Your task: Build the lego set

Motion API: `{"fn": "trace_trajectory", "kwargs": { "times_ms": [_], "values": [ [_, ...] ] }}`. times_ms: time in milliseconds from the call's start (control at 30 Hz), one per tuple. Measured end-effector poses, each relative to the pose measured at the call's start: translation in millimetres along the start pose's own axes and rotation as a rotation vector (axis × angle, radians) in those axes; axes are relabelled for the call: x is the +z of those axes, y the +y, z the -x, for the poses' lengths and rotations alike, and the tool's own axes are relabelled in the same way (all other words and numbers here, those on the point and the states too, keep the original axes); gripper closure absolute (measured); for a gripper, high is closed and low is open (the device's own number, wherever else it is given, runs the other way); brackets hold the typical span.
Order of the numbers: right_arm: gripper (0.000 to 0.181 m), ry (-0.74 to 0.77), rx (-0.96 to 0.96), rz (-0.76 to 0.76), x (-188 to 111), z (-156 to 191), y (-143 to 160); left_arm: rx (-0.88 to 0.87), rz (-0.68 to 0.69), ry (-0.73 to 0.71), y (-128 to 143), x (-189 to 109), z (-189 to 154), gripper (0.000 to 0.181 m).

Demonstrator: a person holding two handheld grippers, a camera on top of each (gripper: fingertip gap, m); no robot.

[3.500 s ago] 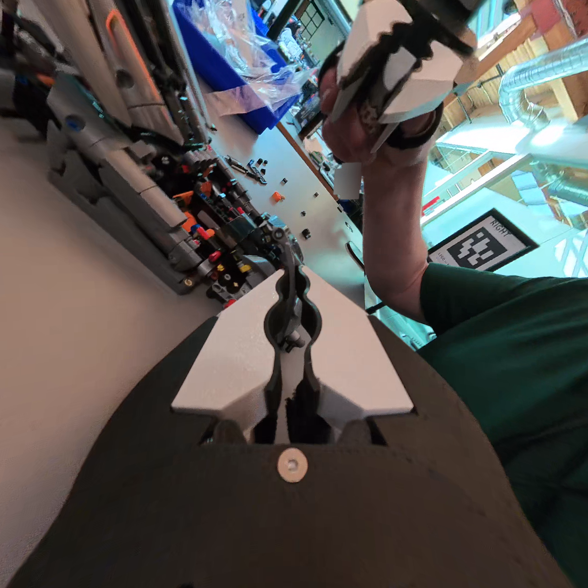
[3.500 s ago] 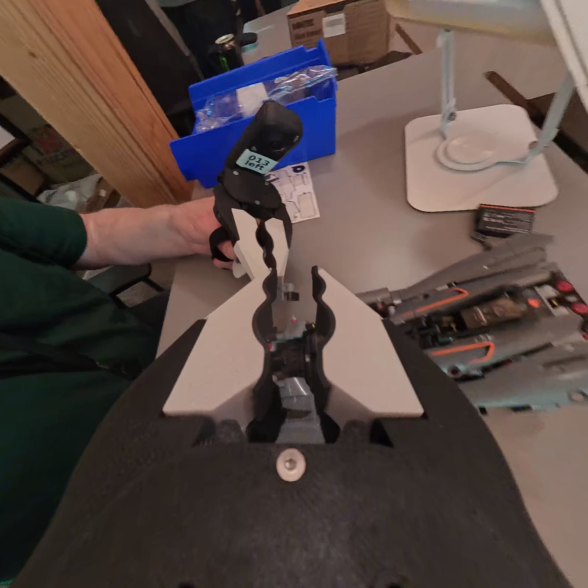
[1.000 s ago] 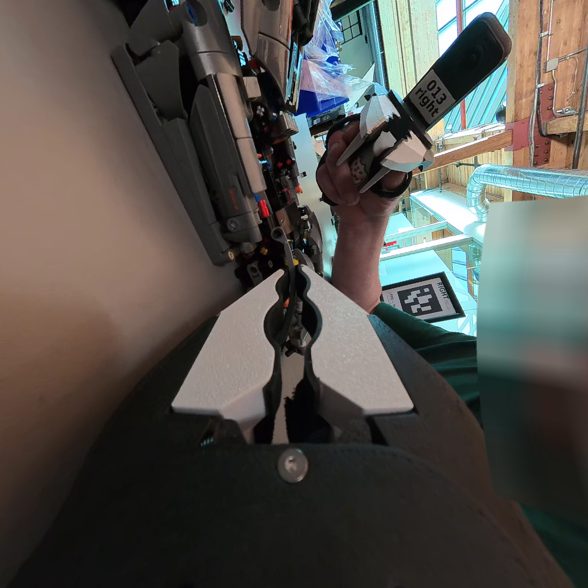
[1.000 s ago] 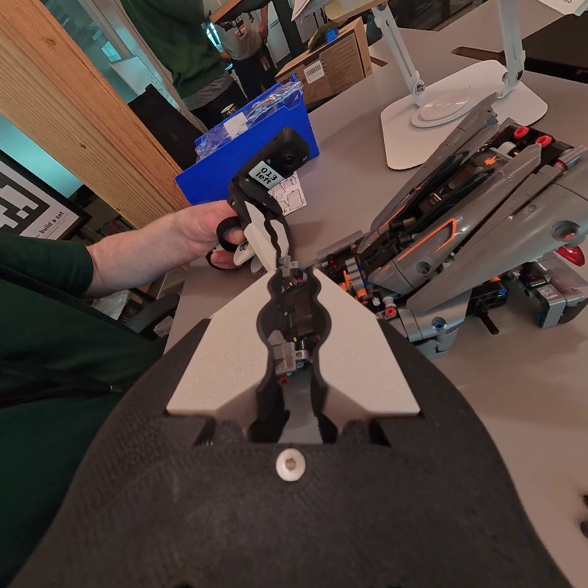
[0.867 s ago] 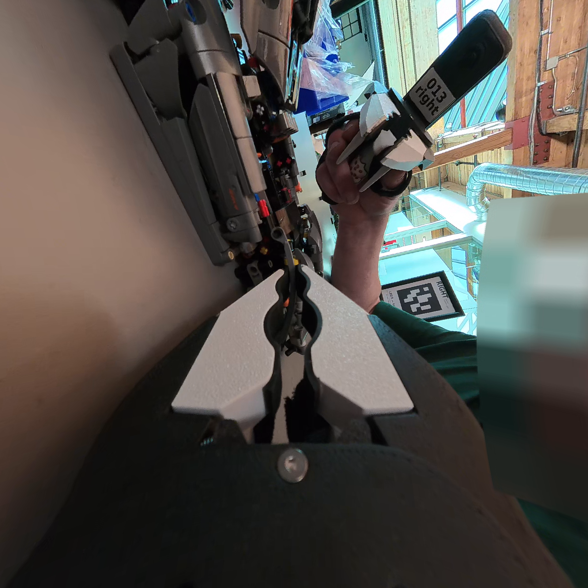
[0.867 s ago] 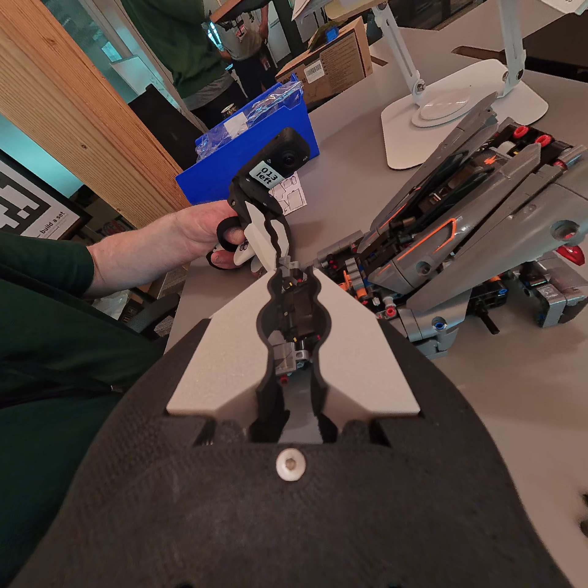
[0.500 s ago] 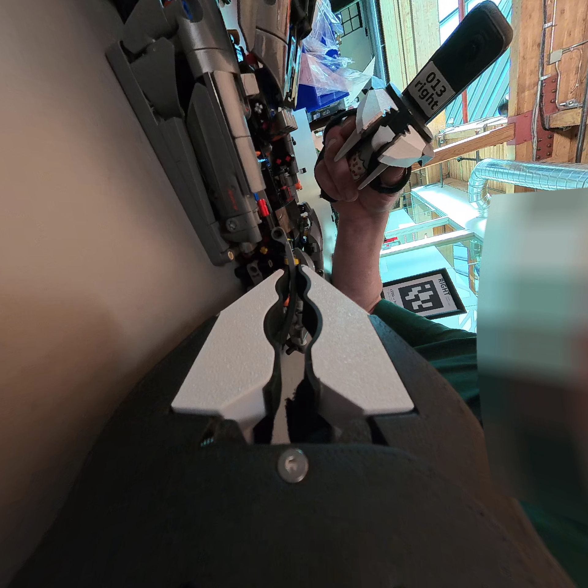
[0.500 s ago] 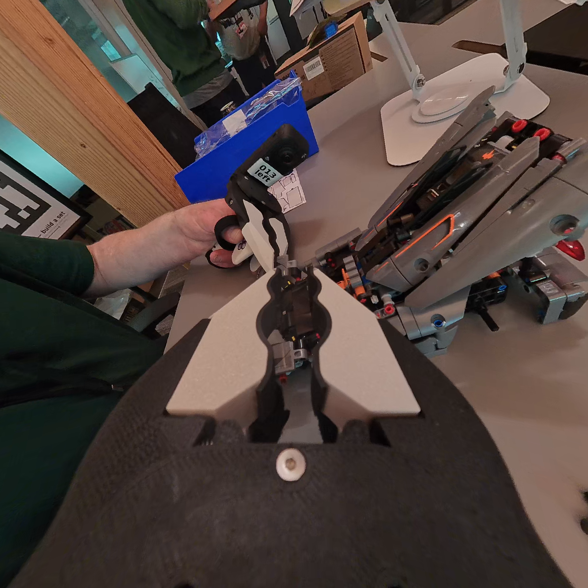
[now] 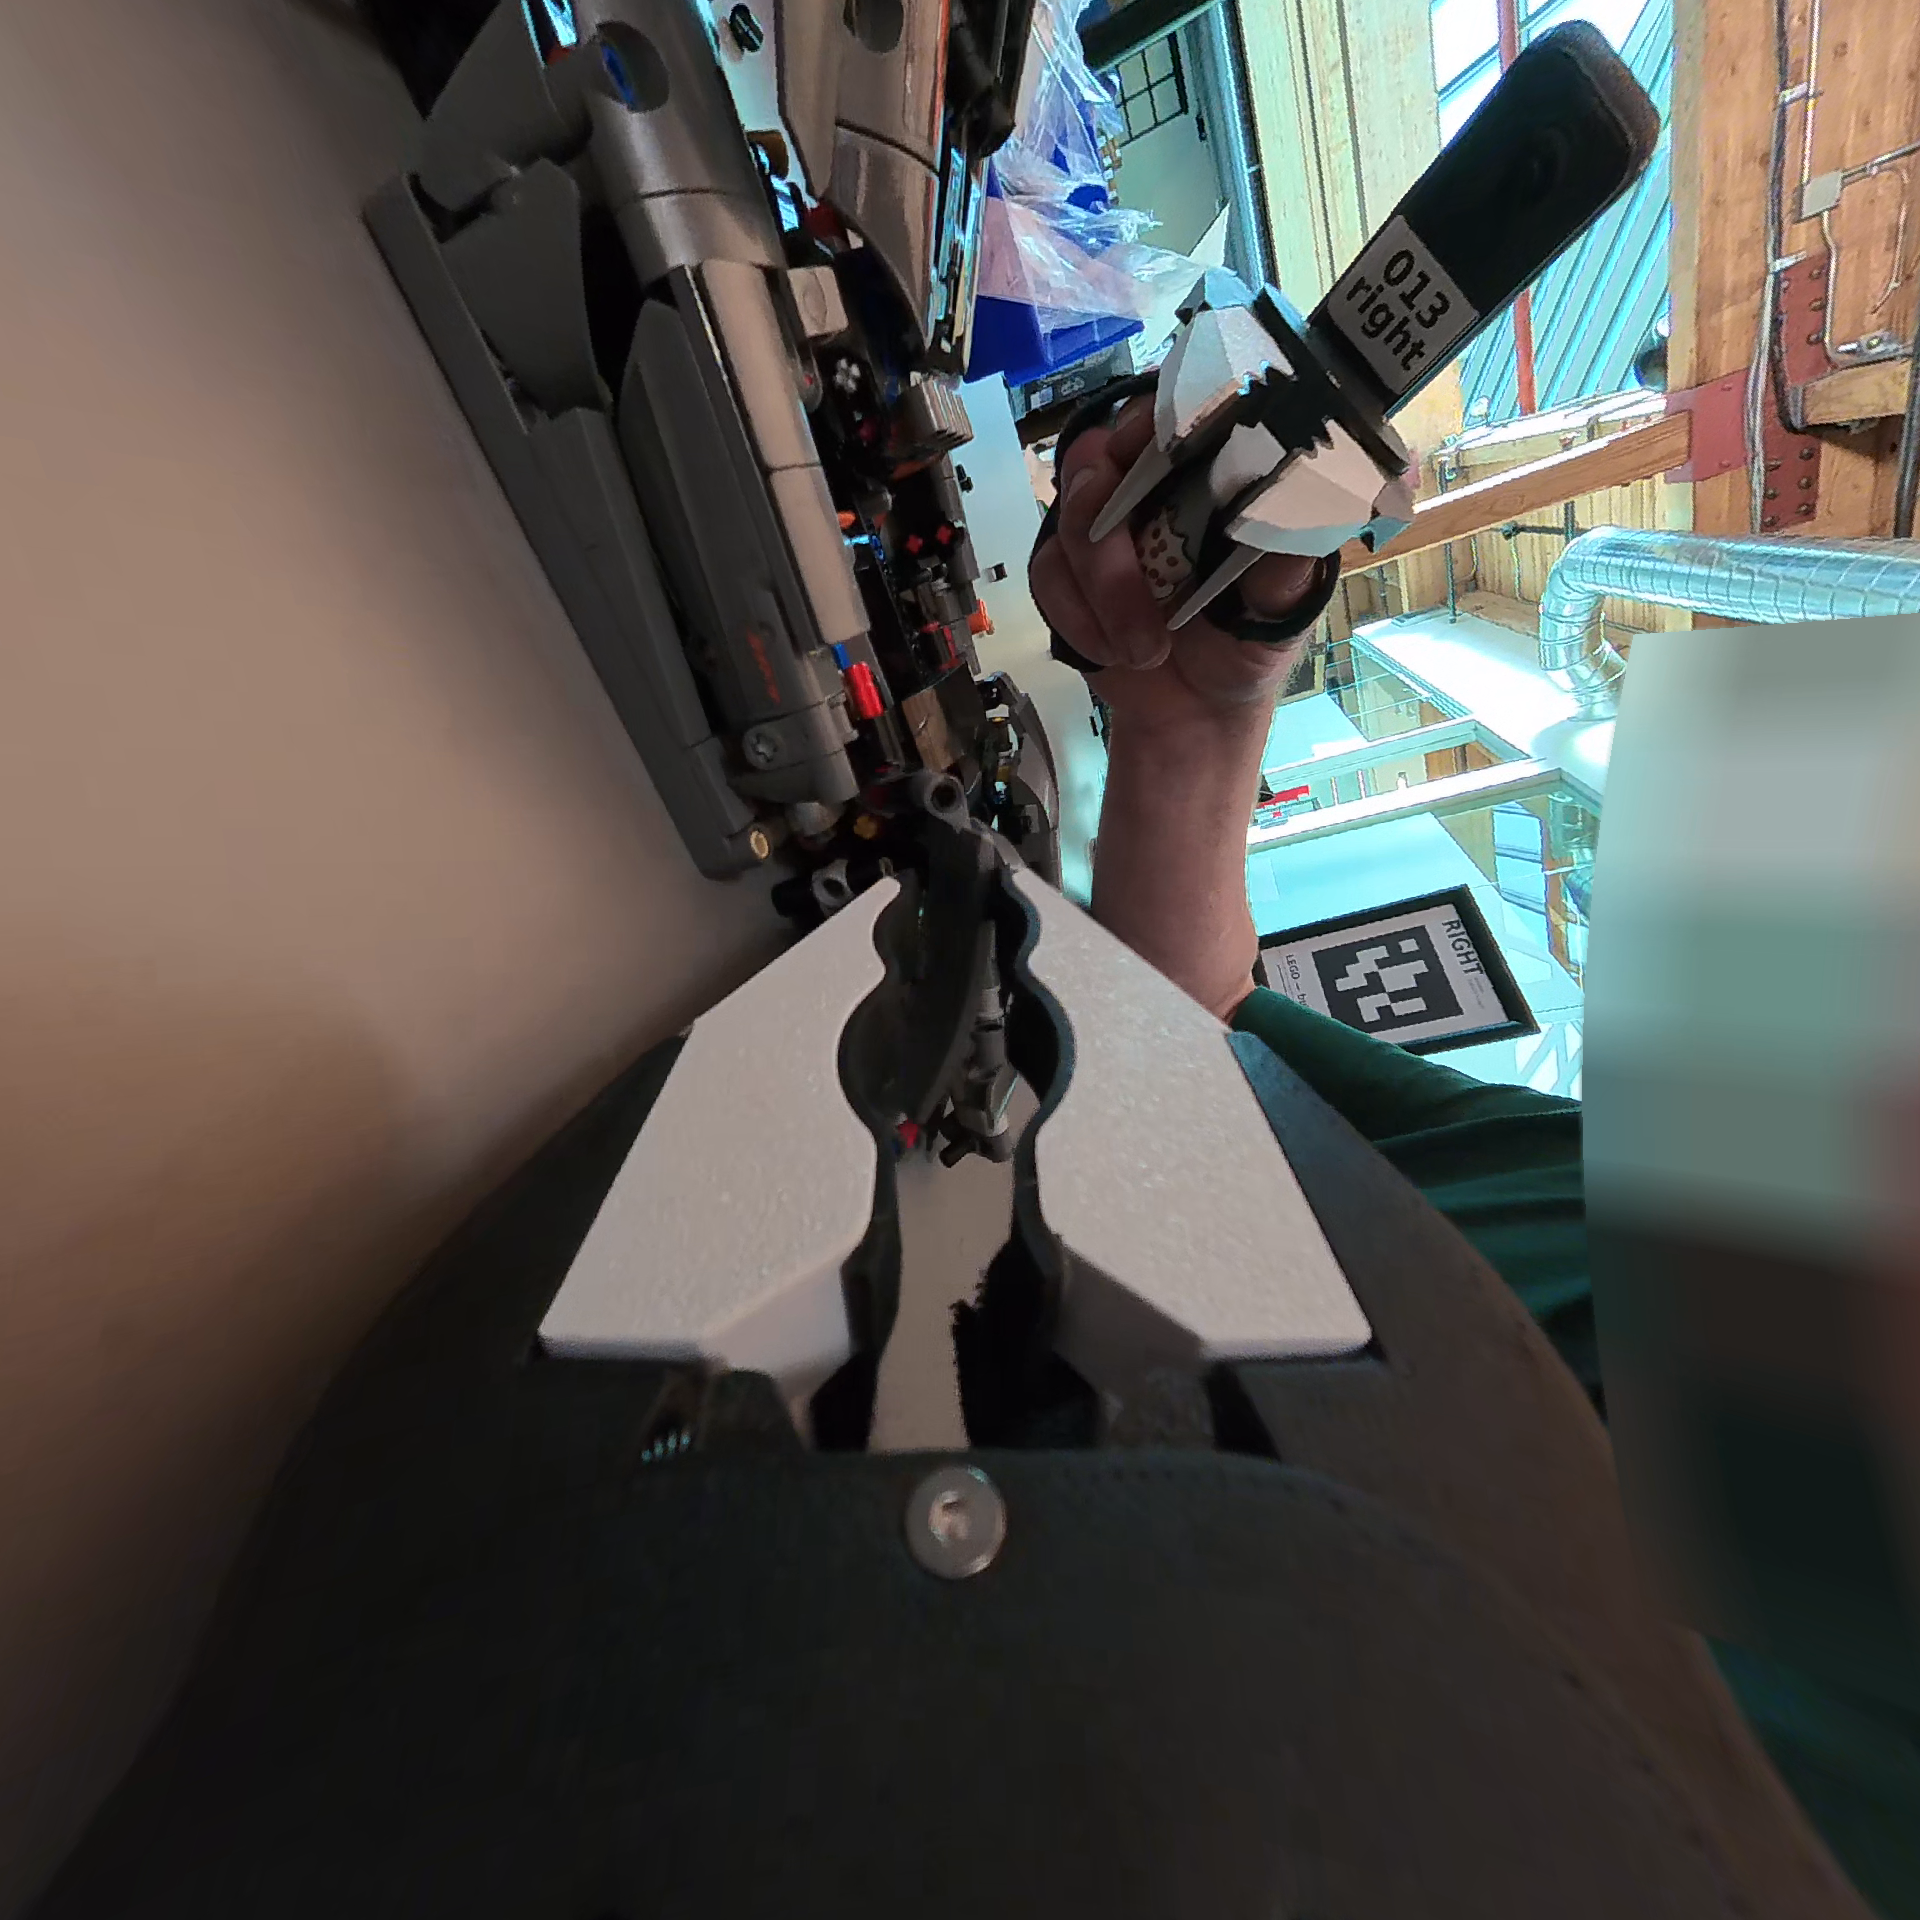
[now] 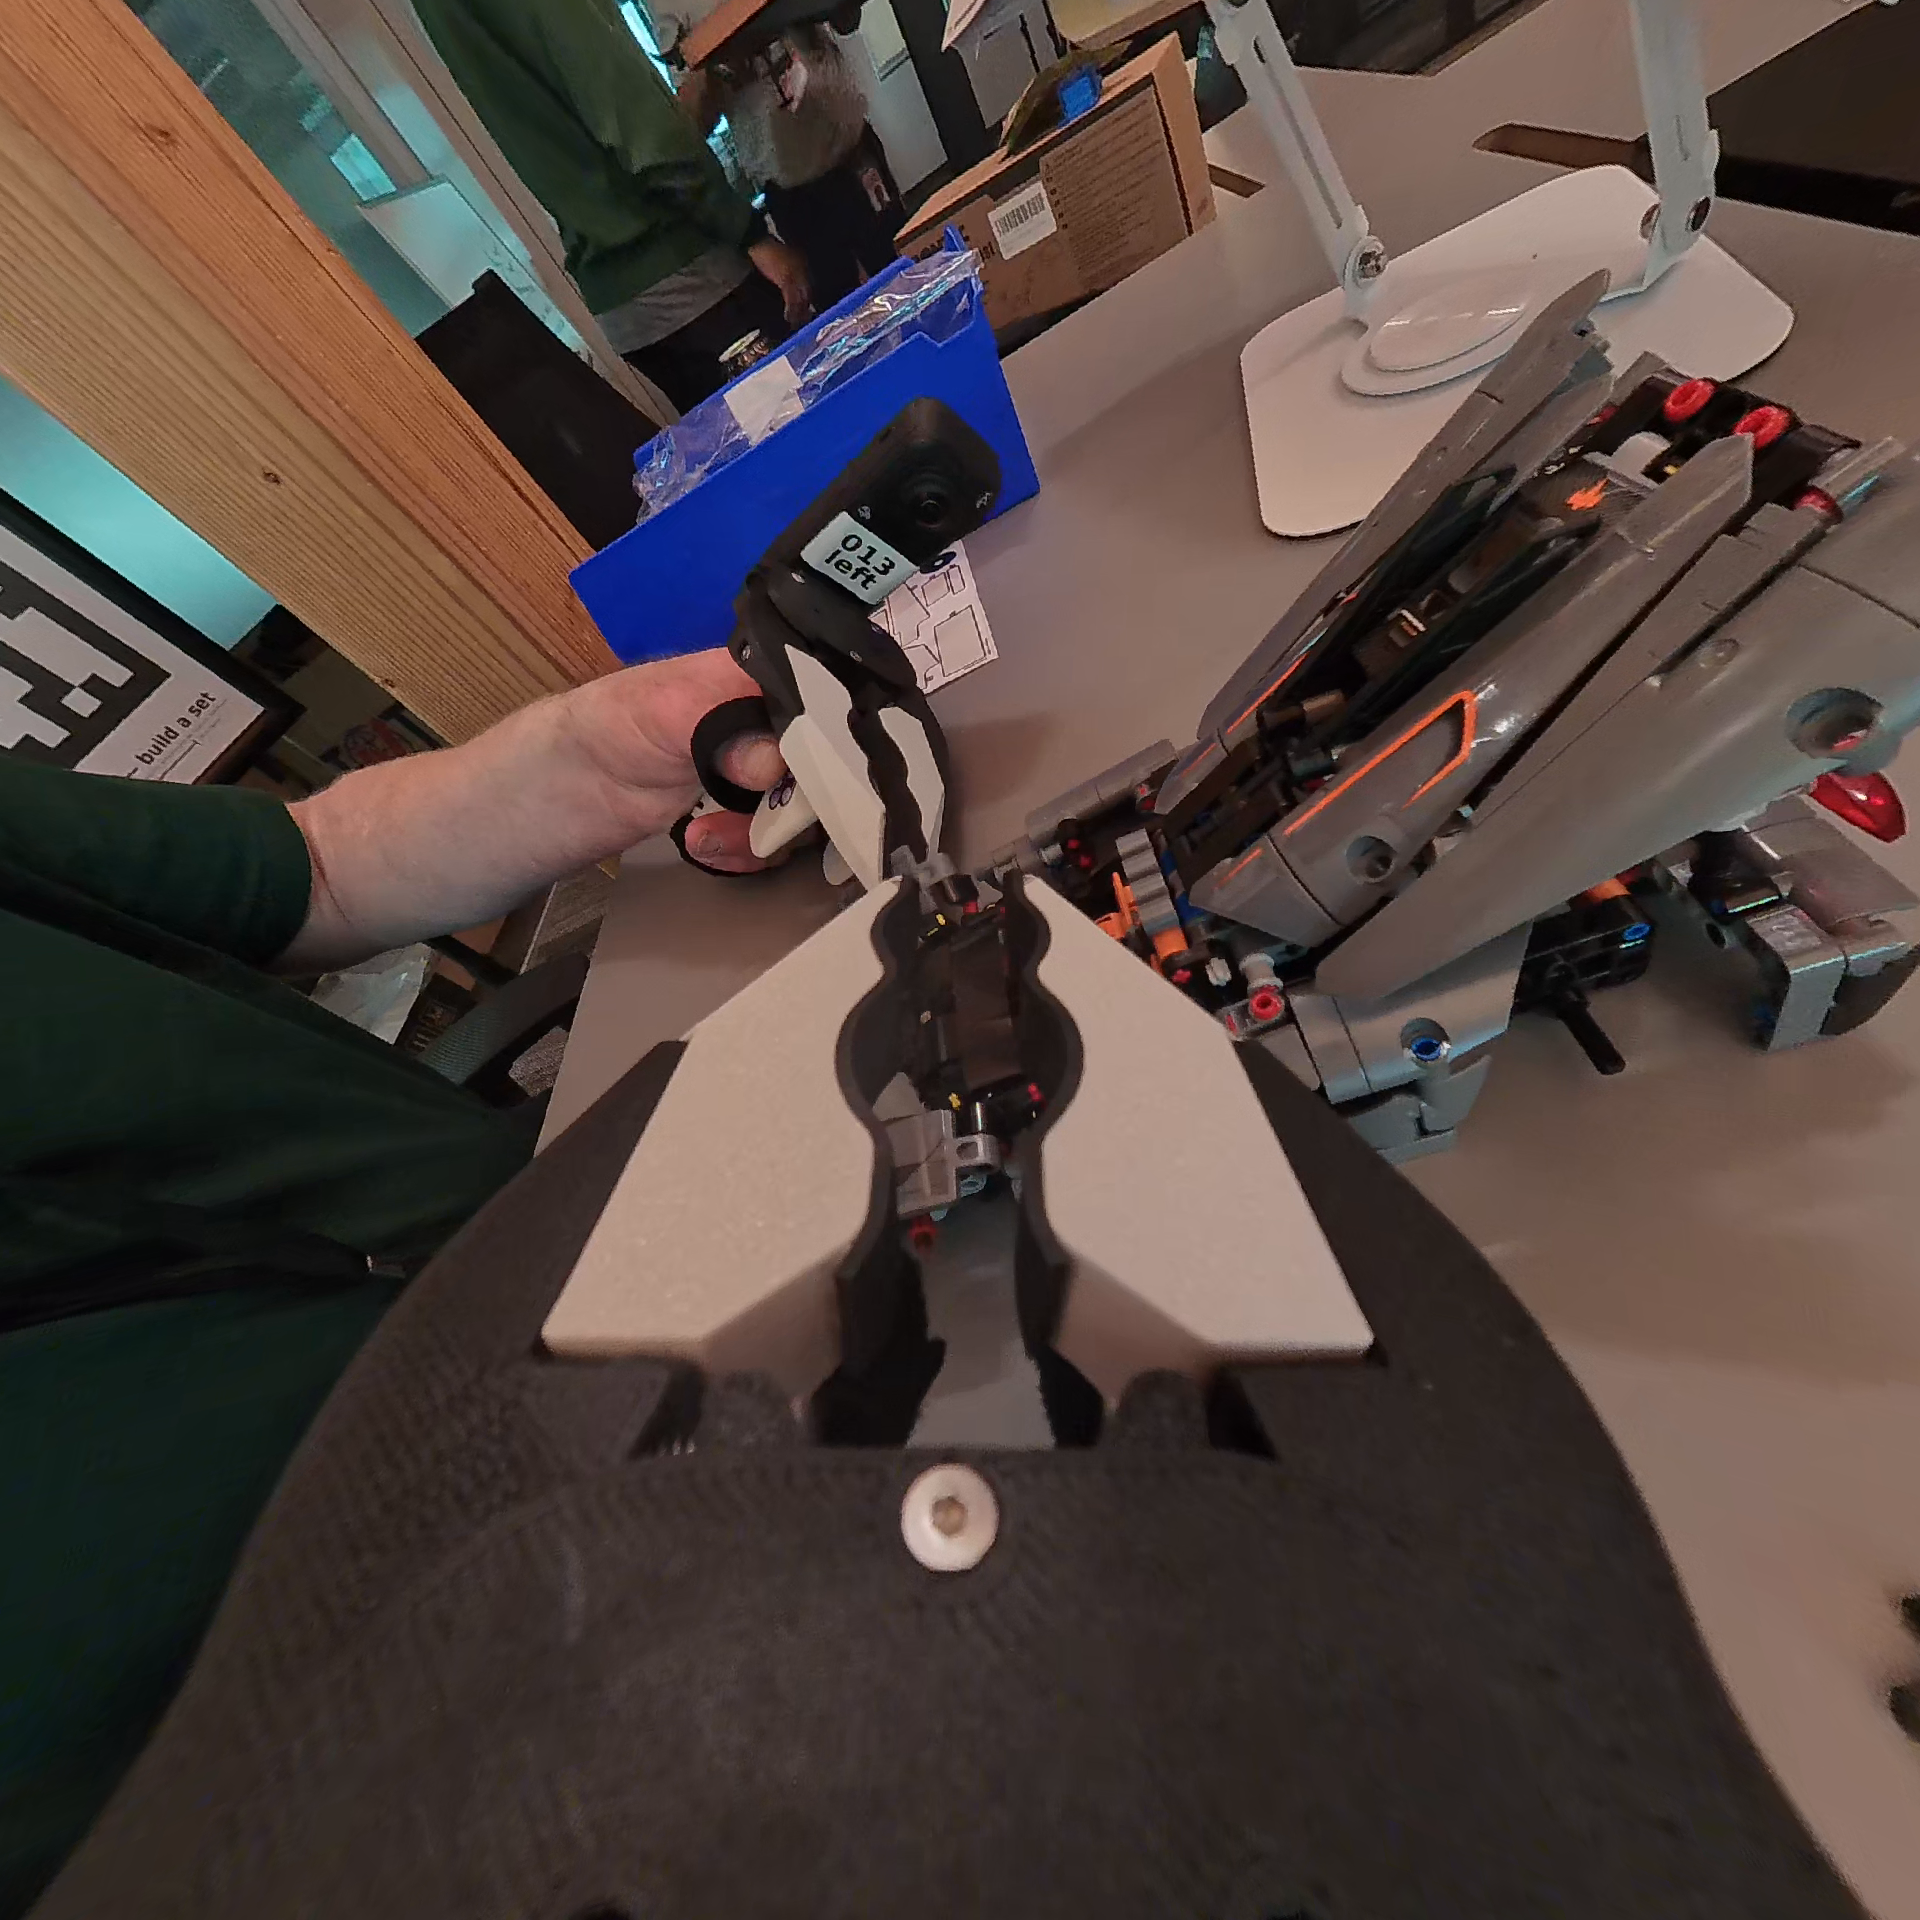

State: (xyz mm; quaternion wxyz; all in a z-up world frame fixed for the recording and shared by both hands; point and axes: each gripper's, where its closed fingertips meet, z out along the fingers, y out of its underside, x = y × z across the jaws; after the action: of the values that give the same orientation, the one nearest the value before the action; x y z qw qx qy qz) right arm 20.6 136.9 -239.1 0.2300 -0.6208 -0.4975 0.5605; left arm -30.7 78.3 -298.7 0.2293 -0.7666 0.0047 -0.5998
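Observation:
My right gripper (image 10: 961, 888) is shut on a small black and grey lego sub-assembly (image 10: 961, 1049), held above the table edge. My left gripper (image 9: 951, 883) is shut on a dark grey lego piece (image 9: 940, 966) with a round hole at its end. In the right wrist view the left gripper (image 10: 906, 854) comes in from the upper left, and its tips meet the far end of the sub-assembly. The large grey lego model (image 10: 1558, 727) with orange lines stands on the table to the right; it also shows in the left wrist view (image 9: 675, 468).
A blue bin (image 10: 810, 488) with plastic bags, a printed sheet (image 10: 940, 634), a cardboard box (image 10: 1060, 208) and a white lamp base (image 10: 1455, 343) stand on the grey table (image 10: 1662, 1299) beyond the model. A wooden post (image 10: 260, 395) rises at left. People stand in the background. One gripper's finger ends stand about 11 cm off the other's.
3.5 s ago the two grippers were apart; now the left's piece is against the right's sub-assembly, close to the large model. Over the last second both have only shifted slightly.

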Motion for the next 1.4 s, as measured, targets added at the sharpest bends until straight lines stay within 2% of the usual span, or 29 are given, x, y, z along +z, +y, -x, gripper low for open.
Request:
{"fn": "trace_trajectory", "kwargs": {
  "times_ms": [333,500,667,800,900,1133,1200,1400],
  "values": [
    [0.167,0.004,0.003,0.005,-1,-3,2,0.075,-0.022,-0.056,-2,-3,1,0.165],
    [0.167,0.007,0.016,0.009,-1,-7,5,0.230,-0.017,-0.161,0,-14,3,0.161],
    [0.166,0.010,0.030,0.023,1,-12,10,0.410,0.063,-0.302,4,-10,1,0.155],
    [0.167,0.015,0.039,0.032,3,-16,13,0.454,0.149,-0.393,9,-2,12,0.172],
    [0.167,0.015,0.039,0.032,2,-16,13,0.417,0.131,-0.366,6,-1,10,0.181],
    [0.166,0.002,0.045,0.033,4,-14,14,0.157,0.027,-0.104,-9,-6,-11,0.181],
    [0.166,0.001,0.048,0.036,5,-15,16,0.105,0.033,-0.118,-6,-4,1,0.181],
    [0.166,-0.005,0.060,0.037,5,-16,17,0.024,0.021,-0.076,-7,-3,3,0.181]
  ]
}}
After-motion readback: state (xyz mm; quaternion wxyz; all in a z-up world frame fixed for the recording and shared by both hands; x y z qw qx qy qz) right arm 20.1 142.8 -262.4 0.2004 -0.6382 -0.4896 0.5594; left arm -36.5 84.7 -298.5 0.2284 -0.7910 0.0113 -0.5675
